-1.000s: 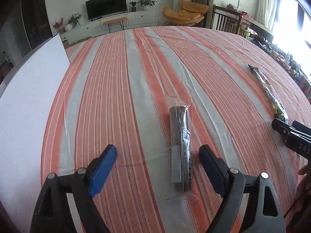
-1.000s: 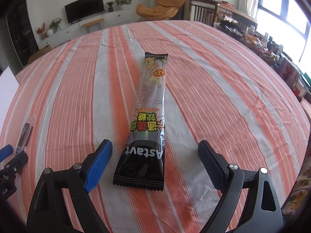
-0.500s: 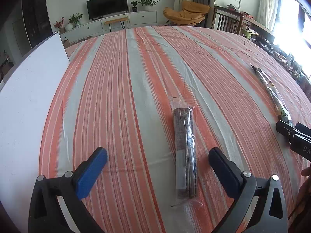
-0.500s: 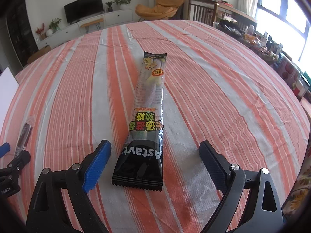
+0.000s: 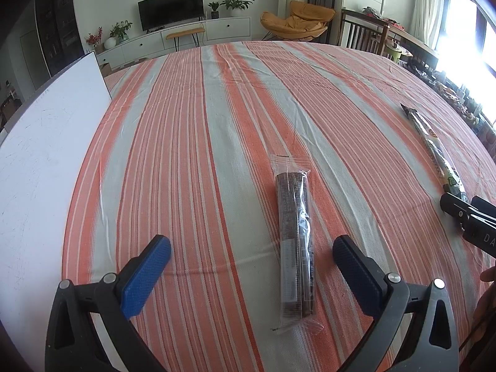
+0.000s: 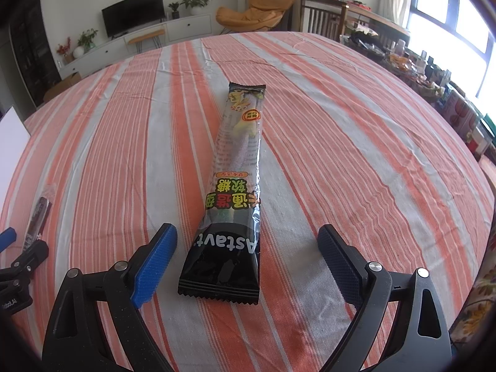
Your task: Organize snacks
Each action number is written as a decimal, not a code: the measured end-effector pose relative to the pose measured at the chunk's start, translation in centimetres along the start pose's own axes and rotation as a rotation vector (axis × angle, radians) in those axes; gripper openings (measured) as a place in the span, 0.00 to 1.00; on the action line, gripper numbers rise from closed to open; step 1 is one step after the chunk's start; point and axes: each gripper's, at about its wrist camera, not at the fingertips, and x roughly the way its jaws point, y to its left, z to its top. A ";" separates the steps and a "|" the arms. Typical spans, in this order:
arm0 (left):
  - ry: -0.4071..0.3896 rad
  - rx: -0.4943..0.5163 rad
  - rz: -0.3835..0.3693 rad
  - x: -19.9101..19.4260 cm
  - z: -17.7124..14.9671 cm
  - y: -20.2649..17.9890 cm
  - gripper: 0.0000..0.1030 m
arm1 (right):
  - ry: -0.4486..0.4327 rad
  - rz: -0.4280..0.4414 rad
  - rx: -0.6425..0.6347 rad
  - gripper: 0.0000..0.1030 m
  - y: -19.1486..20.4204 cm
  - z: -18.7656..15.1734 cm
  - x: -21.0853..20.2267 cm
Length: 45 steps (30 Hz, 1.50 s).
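Note:
A clear-wrapped dark brown snack stick (image 5: 294,241) lies lengthwise on the striped tablecloth (image 5: 186,155), its near end between the wide-apart fingers of my left gripper (image 5: 251,257), touching neither pad. A long black candy packet (image 6: 235,192) with green and yellow print lies in front of my right gripper (image 6: 245,248), which is open, its fingers either side of the packet's near end without contact. In the left wrist view the candy packet (image 5: 434,152) shows at far right. In the right wrist view the brown stick (image 6: 38,217) shows at far left.
A white board (image 5: 40,161) lies along the table's left side. Beyond the table stand a TV cabinet (image 5: 186,34), an orange chair (image 5: 294,21) and a cluttered side table (image 6: 434,71) by the window. A hand (image 5: 488,276) shows at the right edge.
My left gripper's jaws have spread wider around the brown snack stick. The right gripper and the candy packet have hardly shifted.

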 end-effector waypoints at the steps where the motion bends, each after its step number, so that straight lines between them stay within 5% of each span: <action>1: 0.000 0.000 0.000 0.0 0.0 0.0 1.00 | 0.000 0.000 0.000 0.91 0.0 0.0 0.0; 37: 0.000 -0.001 0.000 0.0 0.0 0.0 1.00 | 0.001 0.003 0.002 0.91 0.0 0.1 0.0; 39: 0.001 0.000 -0.002 0.0 0.0 0.0 1.00 | 0.001 0.033 0.029 0.91 -0.6 0.1 -0.1; 42: 0.108 0.024 -0.030 0.2 0.8 0.2 1.00 | 0.026 0.213 0.169 0.92 -3.8 1.0 -0.3; 45: 0.158 -0.004 -0.078 -0.3 1.2 0.9 0.97 | 0.144 0.252 0.253 0.91 -5.9 3.6 0.4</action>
